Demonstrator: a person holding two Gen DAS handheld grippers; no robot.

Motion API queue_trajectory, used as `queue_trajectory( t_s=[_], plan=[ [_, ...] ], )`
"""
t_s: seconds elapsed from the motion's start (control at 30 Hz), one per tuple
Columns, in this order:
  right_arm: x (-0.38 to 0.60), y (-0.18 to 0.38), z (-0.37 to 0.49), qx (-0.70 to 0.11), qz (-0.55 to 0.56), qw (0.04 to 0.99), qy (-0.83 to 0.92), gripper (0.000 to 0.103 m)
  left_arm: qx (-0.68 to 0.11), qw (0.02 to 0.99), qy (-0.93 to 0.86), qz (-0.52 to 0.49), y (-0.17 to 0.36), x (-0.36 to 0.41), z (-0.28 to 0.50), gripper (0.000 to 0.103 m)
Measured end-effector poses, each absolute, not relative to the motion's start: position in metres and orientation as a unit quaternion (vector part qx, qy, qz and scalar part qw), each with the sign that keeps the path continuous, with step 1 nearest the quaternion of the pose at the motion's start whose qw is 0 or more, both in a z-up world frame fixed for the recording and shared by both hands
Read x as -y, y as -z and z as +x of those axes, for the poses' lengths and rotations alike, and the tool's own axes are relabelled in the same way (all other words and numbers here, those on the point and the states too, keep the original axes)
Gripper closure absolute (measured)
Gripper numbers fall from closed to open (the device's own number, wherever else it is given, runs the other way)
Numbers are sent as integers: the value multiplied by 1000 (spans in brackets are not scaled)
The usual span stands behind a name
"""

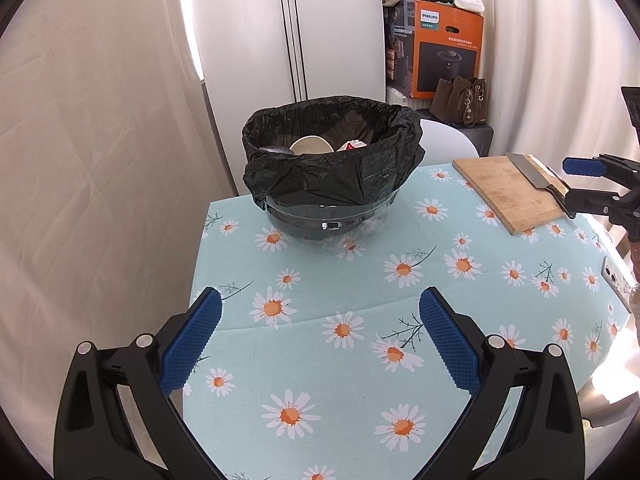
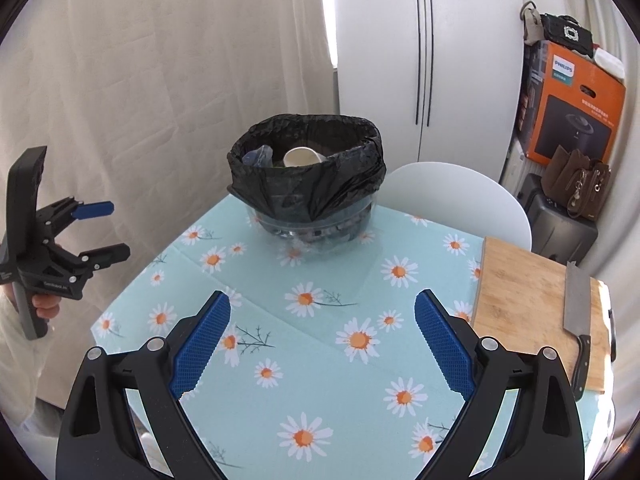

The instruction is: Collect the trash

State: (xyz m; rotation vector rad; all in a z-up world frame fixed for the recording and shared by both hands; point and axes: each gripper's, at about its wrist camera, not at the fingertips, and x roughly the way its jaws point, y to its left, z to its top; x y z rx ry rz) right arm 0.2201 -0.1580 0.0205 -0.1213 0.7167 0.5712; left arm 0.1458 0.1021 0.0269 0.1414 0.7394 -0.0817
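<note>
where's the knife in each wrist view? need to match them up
Left wrist: knife at upper right, lying on the cutting board.
Right wrist: knife at far right, lying on the board's right side, handle toward the camera.
Shared landmark: black-lined bin at centre of both views.

Both wrist views look forward and down over the daisy tablecloth [image 1: 360,280] from its near edge, toward the far bin with the black bag [image 1: 332,148]. The left view stands further left; the right view sees more of the cutting board [image 2: 532,304]. Each catches the other gripper at its edge.
</note>
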Motion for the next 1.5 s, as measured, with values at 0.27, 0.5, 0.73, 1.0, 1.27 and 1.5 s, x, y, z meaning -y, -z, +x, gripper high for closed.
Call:
queue_trajectory(
  t_s=[0.27,0.5,0.73,1.0,1.27,1.5],
  plan=[
    [169,-24,205,-336,-54,901,-267,14,-354,931,49,76,-28,-94,138,6],
    [172,-27,200,-331,-52,905,-263,14,-341,935,42,87,-31,-92,136,6],
    [170,-26,199,-330,-56,905,-262,13,-341,935,40,88,-32,-94,139,6],
    [168,-28,200,-331,-55,905,-261,13,-345,933,41,96,-30,-95,141,6],
    [167,-30,200,-328,-58,905,-265,13,-342,934,44,93,-31,-96,142,6],
    [169,-27,201,-331,-57,904,-263,13,-344,933,38,98,-28,-95,142,6]
  ],
)
